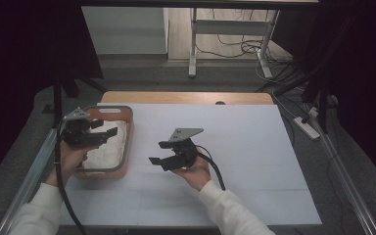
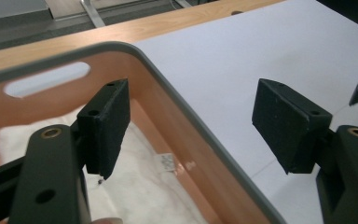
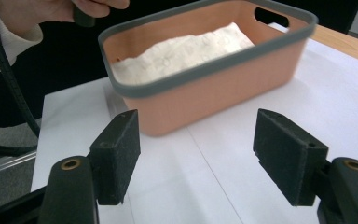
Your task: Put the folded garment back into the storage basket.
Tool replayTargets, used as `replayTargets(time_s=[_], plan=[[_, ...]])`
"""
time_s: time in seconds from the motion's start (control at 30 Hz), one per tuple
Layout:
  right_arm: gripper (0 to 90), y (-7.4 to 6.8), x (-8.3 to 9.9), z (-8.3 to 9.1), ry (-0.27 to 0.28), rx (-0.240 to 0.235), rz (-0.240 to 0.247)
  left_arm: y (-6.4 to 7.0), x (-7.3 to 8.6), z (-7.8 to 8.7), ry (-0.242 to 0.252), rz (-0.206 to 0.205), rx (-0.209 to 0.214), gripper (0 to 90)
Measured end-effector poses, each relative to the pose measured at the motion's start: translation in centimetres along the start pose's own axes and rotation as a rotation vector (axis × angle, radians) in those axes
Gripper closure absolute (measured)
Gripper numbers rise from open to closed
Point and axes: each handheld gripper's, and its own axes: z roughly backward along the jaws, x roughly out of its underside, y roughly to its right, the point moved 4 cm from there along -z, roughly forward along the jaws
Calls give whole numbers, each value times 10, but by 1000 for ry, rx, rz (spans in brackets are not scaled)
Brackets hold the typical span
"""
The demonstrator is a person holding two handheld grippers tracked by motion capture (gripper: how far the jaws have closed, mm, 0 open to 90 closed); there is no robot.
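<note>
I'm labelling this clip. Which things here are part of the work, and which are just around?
Part of the work:
- orange plastic basket with grey rim
- white cloth lying inside it
- left gripper, open, straddling the basket's rim
- right gripper, open, above the table

Just around:
- white table cover
- white power strip on the floor

I count 2 grippers: left gripper [image 1: 102, 131] over the basket, right gripper [image 1: 160, 152] just right of the basket | 1 orange basket [image 1: 126, 115] with a grey rim | 1 white cloth [image 1: 108, 147] inside the basket | 1 white sheet [image 1: 254, 147] under the basket | 1 wooden table [image 1: 186, 97]
</note>
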Motion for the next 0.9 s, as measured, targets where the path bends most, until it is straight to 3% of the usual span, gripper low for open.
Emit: replayTargets(time_s=[0.53,0.9], plan=[[306,21,42,83,-27,120,-17,55,31,-1,16,-16,76,280],[301,33,75,148,-4,228,-67,87,45,0,20,-63,90,281]])
